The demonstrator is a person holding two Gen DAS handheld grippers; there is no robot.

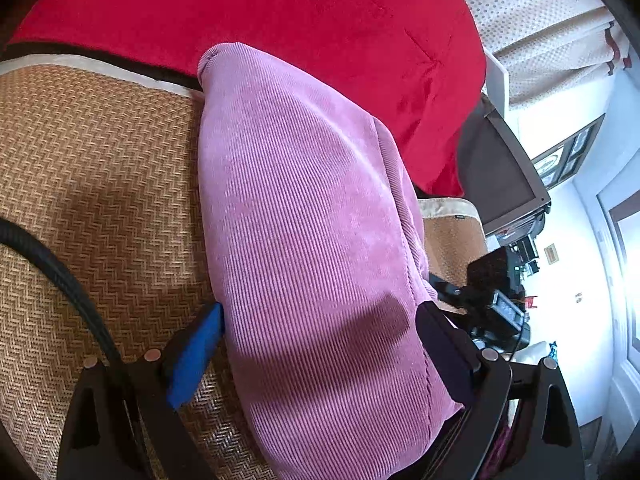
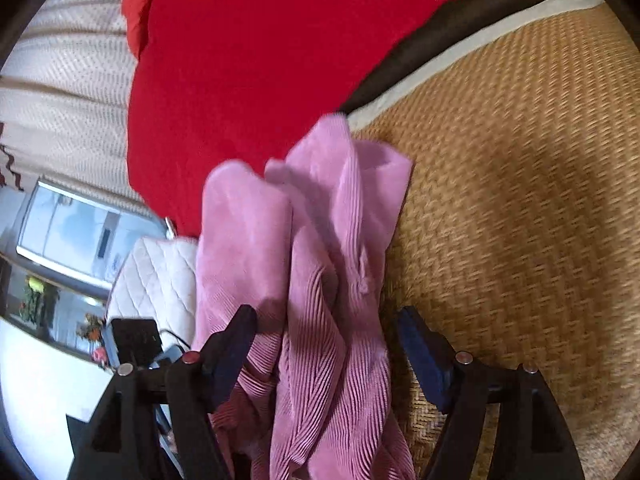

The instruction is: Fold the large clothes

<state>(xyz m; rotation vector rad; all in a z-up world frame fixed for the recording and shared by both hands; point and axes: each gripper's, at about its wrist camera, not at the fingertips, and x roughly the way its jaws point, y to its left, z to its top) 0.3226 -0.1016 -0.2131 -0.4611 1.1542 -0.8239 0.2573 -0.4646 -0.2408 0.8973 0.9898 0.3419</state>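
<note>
Pink garment point(image 1: 312, 232) lying on woven mat point(image 1: 100, 168) beside red blanket point(image 1: 300, 12), between spread left hand-held gripper point(image 1: 320, 352) and spread right hand-held gripper point(image 2: 326, 344); bunched right end likely to unfold or crease unevenly.

Black claw point(image 1: 320, 344), blue pads point(image 1: 196, 360)

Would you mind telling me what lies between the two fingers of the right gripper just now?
Bunched folds of the pink corduroy garment lie between the open fingers of the right gripper, over the woven mat; the right wrist view shows it.
</note>
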